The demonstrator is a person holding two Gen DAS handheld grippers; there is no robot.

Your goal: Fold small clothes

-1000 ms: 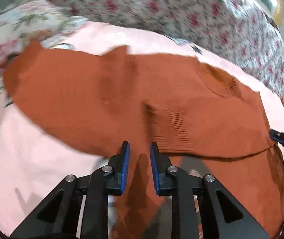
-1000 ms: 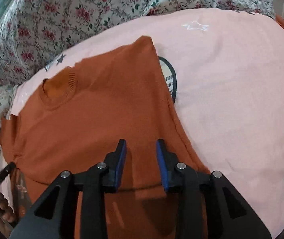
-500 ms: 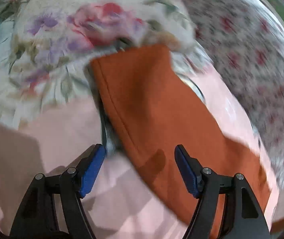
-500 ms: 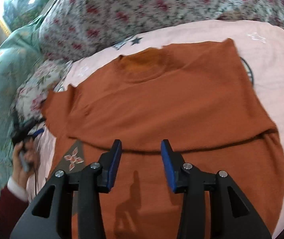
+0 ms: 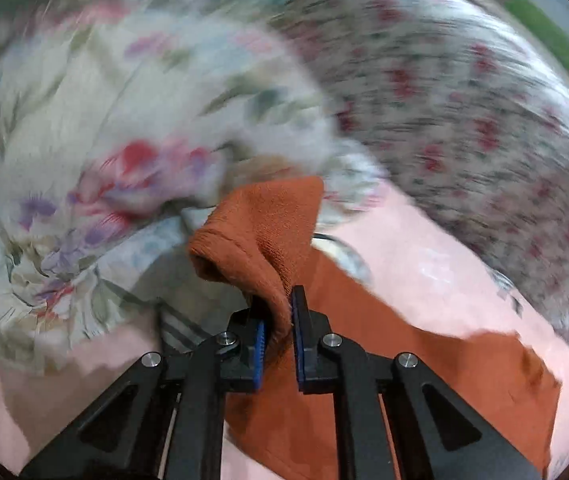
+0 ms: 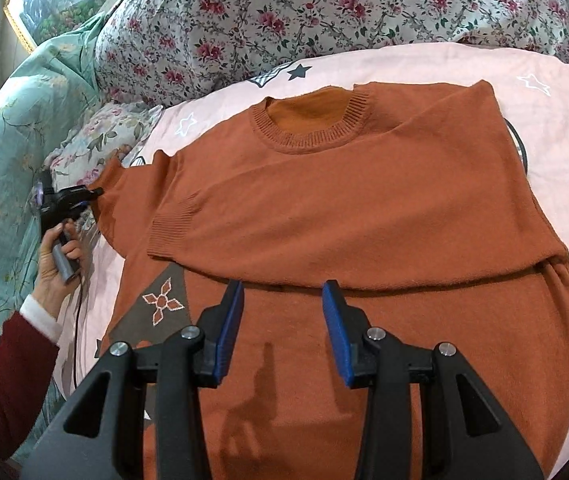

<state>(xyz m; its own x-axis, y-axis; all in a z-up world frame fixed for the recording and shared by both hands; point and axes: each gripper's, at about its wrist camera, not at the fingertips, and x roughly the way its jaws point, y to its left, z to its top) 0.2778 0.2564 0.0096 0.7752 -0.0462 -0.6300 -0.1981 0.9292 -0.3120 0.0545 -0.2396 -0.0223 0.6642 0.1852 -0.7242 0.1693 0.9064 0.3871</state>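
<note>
A rust-orange knit sweater (image 6: 364, 208) lies front up on the pink sheet (image 6: 564, 128), neckline (image 6: 312, 124) at the far side. One sleeve is folded across the chest, with its ribbed cuff (image 6: 172, 232) towards the left. The other sleeve's end (image 5: 260, 232) is pinched between the blue pads of my left gripper (image 5: 280, 304), which is shut on it. From the right wrist camera that left gripper (image 6: 98, 191) shows at the sweater's left tip. My right gripper (image 6: 282, 292) hovers open over the lower body, with nothing between its pads.
A red-flowered quilt (image 6: 324, 12) is bunched along the far edge of the sheet. A teal floral cover (image 6: 0, 140) and a pale floral pillow (image 5: 84, 152) lie to the left. A hand (image 6: 54, 256) with a dark red sleeve (image 6: 0, 384) holds the left gripper.
The left gripper swung left to the sleeve end, spread wide around it and closed on it. The right gripper drew back from the sweater and its jaws widened a little.
</note>
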